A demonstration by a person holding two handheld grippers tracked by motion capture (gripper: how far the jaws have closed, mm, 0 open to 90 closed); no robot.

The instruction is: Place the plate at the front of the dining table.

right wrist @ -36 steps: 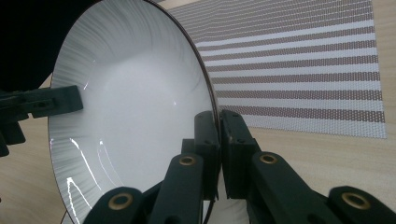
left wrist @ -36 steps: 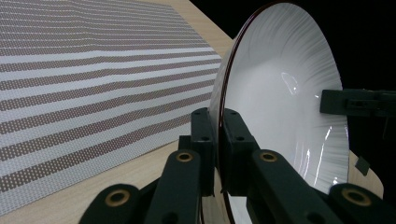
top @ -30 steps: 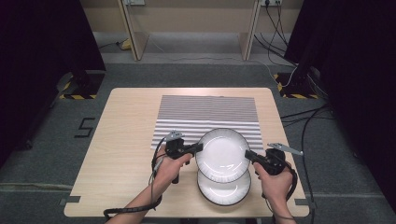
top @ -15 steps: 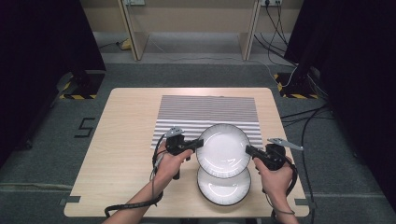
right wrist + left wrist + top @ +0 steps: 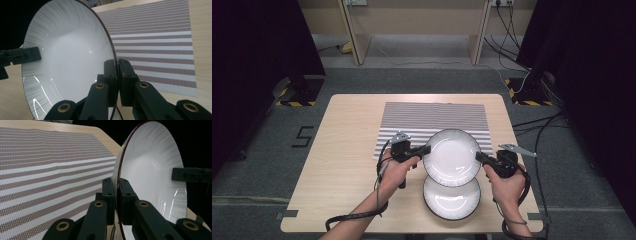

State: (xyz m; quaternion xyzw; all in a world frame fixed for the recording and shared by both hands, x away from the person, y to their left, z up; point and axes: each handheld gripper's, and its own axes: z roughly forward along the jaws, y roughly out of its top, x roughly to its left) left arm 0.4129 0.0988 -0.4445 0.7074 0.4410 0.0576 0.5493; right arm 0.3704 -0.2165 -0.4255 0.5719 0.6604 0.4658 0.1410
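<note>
Plate [image 5: 452, 157] rim clamped between left gripper [image 5: 426, 150] and right gripper [image 5: 478, 156]

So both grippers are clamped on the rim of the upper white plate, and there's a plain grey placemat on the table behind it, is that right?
Not quite: the placemat is striped, not plain grey, as the high view shows. The rest stands: the left gripper and right gripper are each shut on the rim of the upper white plate.
</note>
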